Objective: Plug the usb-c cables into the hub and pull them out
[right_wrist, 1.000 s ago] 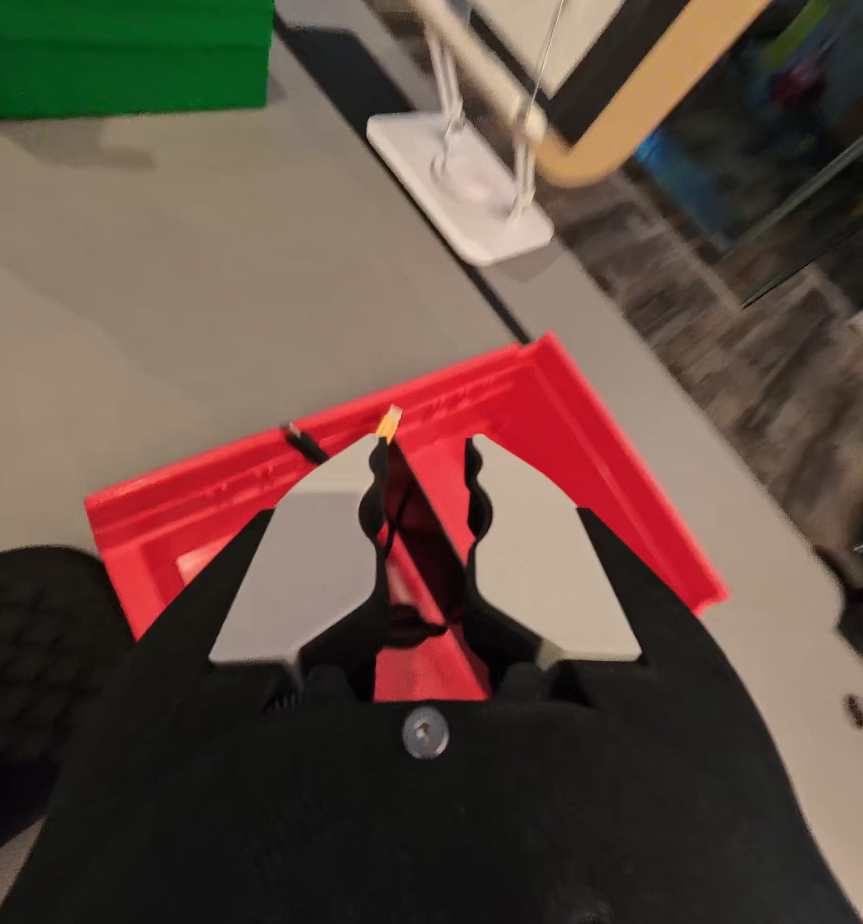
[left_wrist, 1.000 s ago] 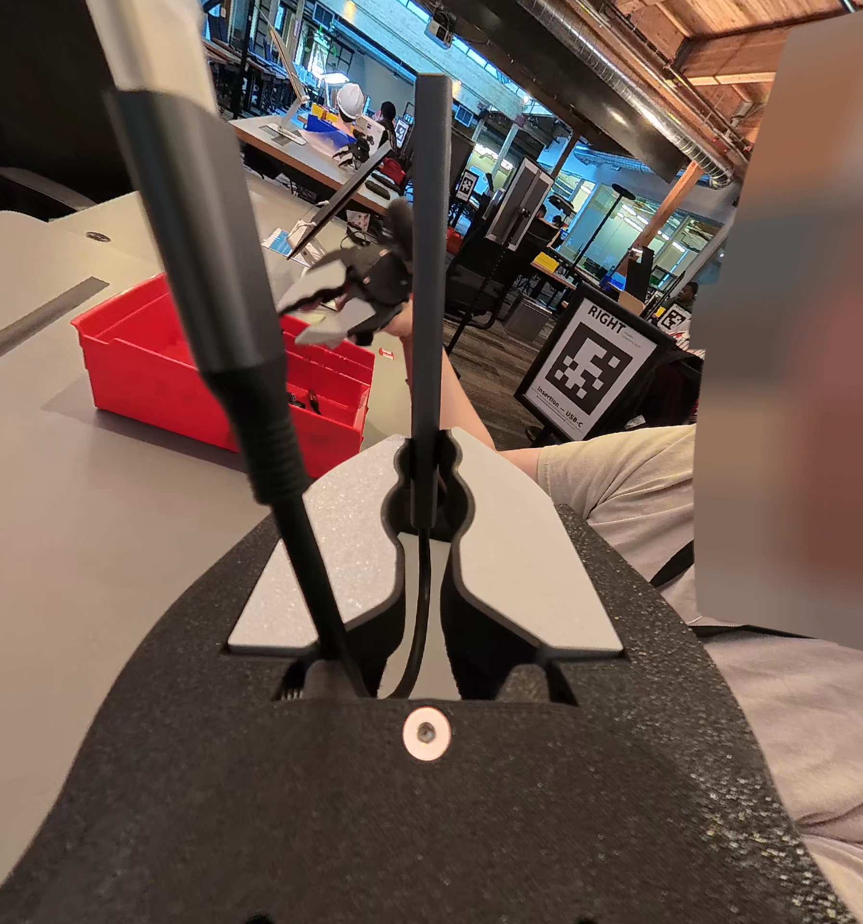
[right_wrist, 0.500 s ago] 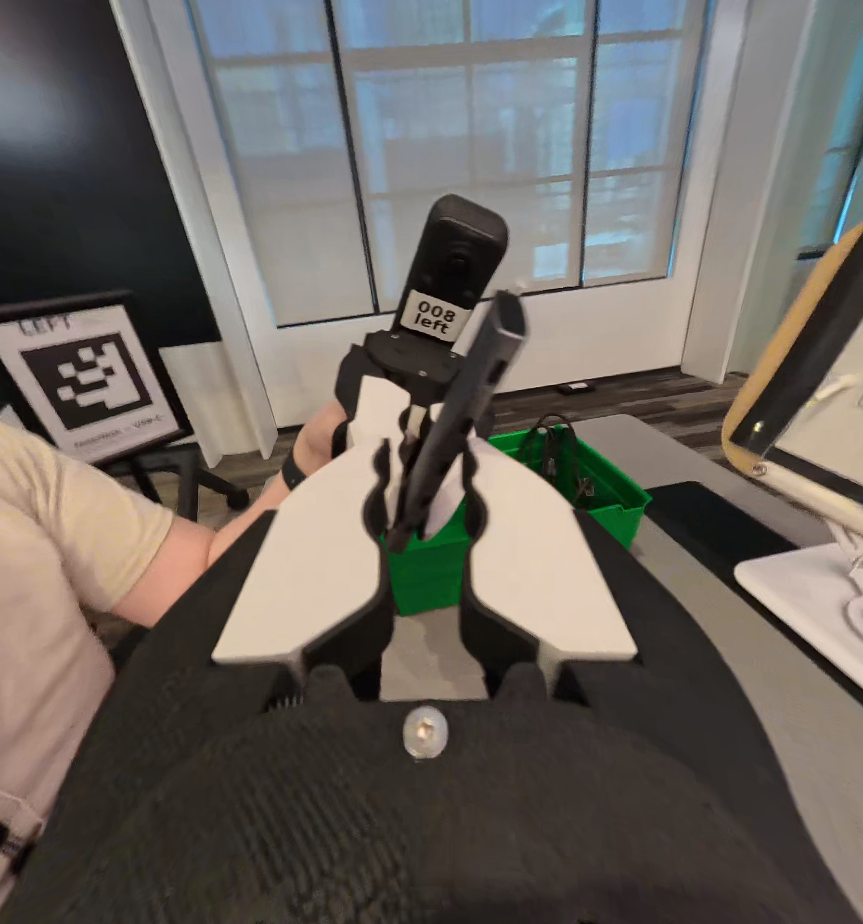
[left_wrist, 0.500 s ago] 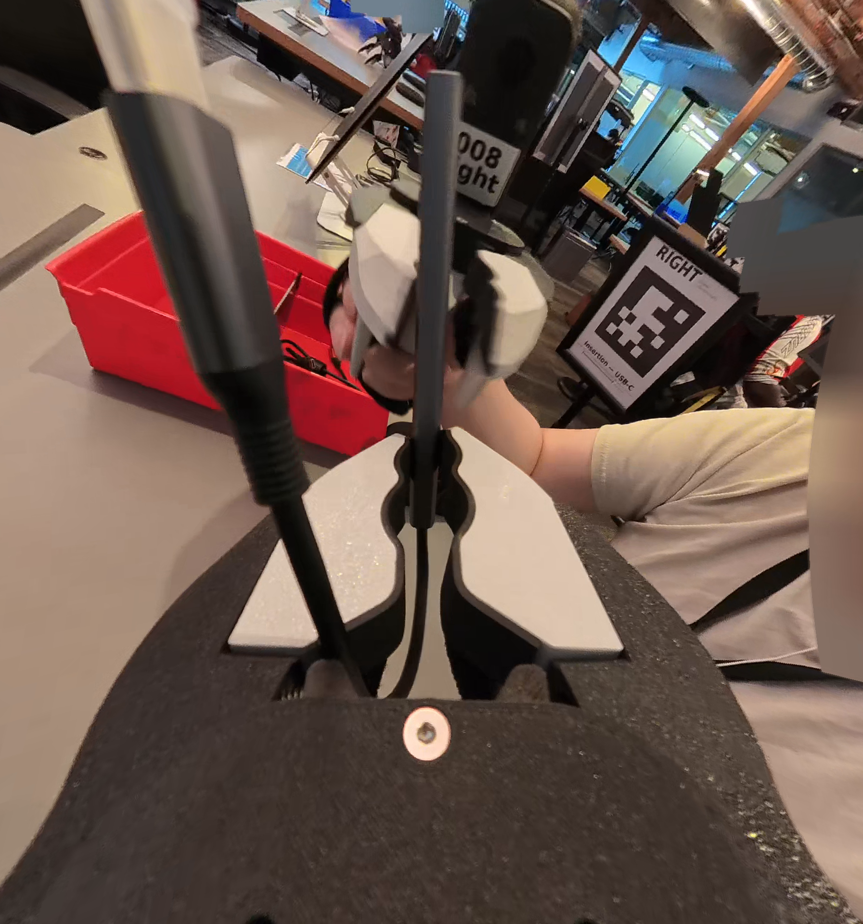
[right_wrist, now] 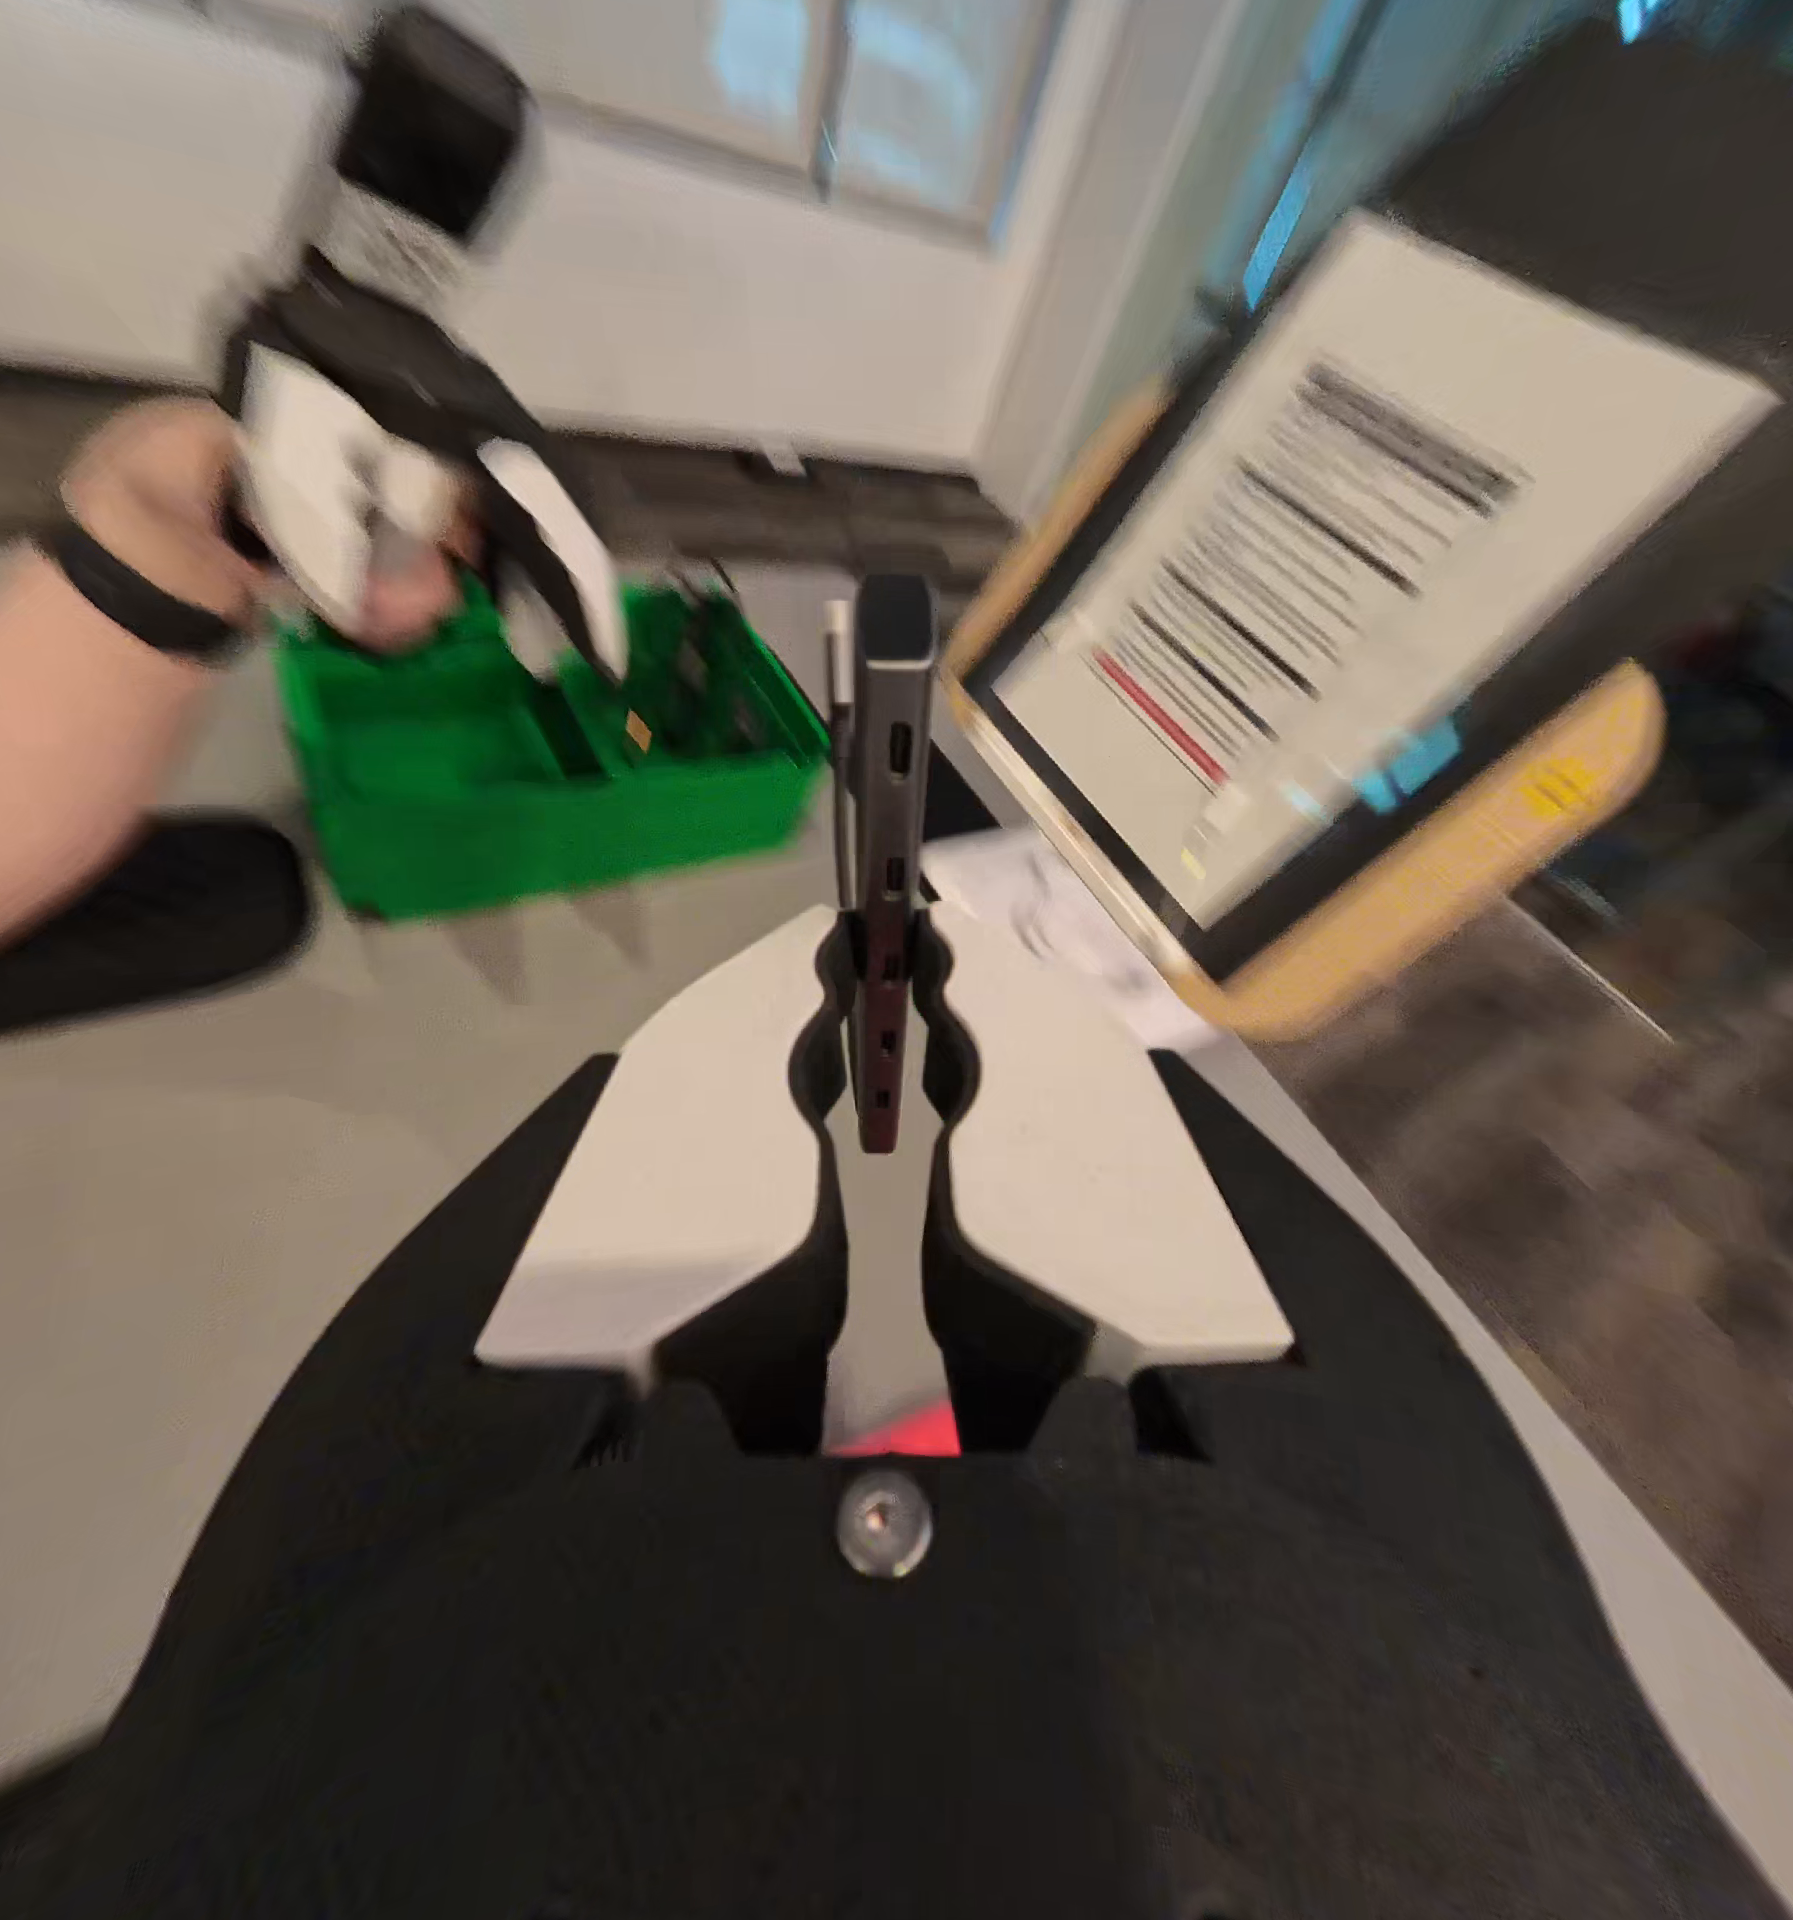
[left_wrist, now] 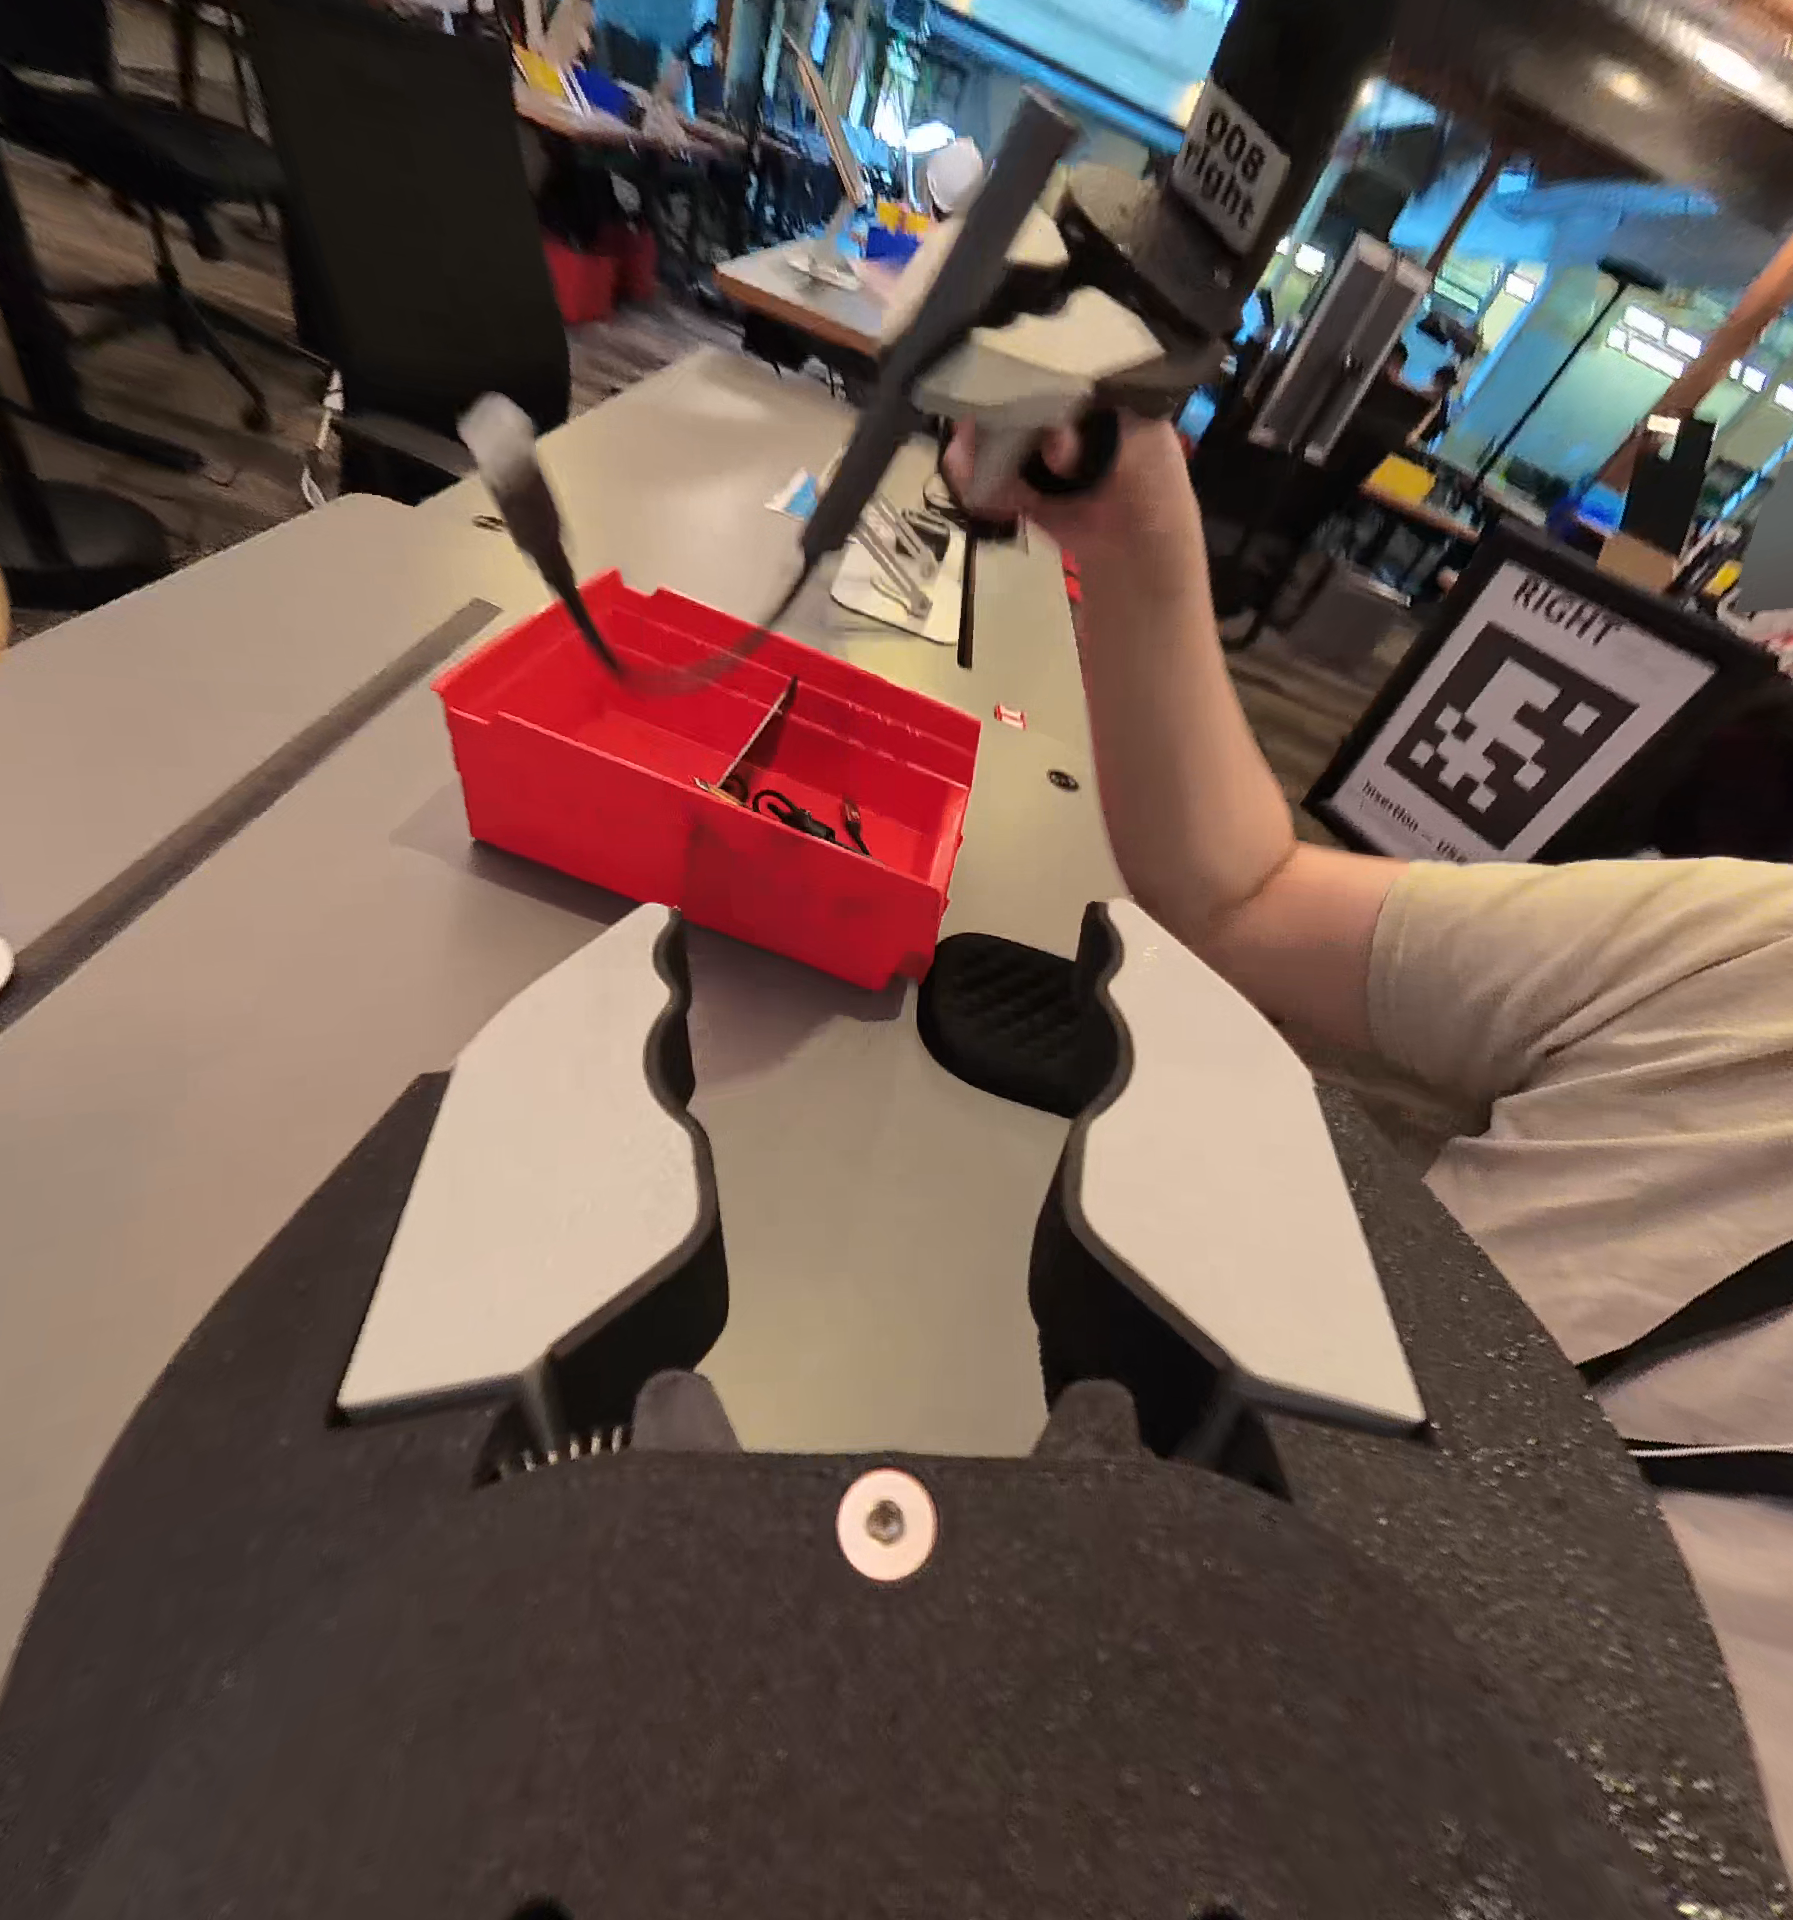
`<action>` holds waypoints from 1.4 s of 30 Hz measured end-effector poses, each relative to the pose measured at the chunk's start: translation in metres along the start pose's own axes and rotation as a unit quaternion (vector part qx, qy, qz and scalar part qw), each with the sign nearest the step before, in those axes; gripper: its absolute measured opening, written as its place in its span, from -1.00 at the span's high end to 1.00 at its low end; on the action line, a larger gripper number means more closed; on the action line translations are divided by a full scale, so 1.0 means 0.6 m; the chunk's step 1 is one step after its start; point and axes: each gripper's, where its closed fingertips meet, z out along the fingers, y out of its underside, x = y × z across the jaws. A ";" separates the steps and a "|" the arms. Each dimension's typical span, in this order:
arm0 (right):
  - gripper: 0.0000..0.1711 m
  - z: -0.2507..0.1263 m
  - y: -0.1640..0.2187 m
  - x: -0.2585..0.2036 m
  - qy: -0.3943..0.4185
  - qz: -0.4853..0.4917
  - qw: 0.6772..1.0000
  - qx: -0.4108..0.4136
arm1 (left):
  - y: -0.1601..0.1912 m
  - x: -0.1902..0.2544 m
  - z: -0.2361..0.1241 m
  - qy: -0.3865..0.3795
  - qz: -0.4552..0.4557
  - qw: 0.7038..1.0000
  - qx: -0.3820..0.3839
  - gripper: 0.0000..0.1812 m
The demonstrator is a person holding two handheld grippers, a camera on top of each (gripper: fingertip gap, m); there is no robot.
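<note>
Fingers of the right gripper (right_wrist: 884, 935) pinch a slim dark-grey metal hub (right_wrist: 892, 790) edge-on above the grey desk (left_wrist: 196, 987); the left gripper (left_wrist: 887, 925) is spread wide, empty, facing a red plastic bin (left_wrist: 705, 790).

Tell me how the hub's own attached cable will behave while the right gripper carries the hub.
Probably floppy: in the left wrist view the hub's cable droops in a loop from the hub held by the right gripper. Its plug end shows blurred, so it likely swings. It may snag the red bin below.
</note>
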 end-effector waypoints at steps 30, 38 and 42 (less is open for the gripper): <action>0.69 -0.024 0.492 0.126 -0.047 -0.010 0.857 -0.513 | -0.003 -0.028 -0.094 -0.092 -0.012 0.996 0.016 0.29; 0.66 -0.038 0.259 0.137 0.153 -0.058 0.934 -0.319 | 0.104 -0.171 -0.327 -0.488 -0.041 0.866 -0.105 0.35; 0.64 -0.021 0.173 0.087 0.210 -0.054 0.961 -0.171 | 0.134 -0.213 -0.348 -0.496 -0.080 0.858 -0.104 0.37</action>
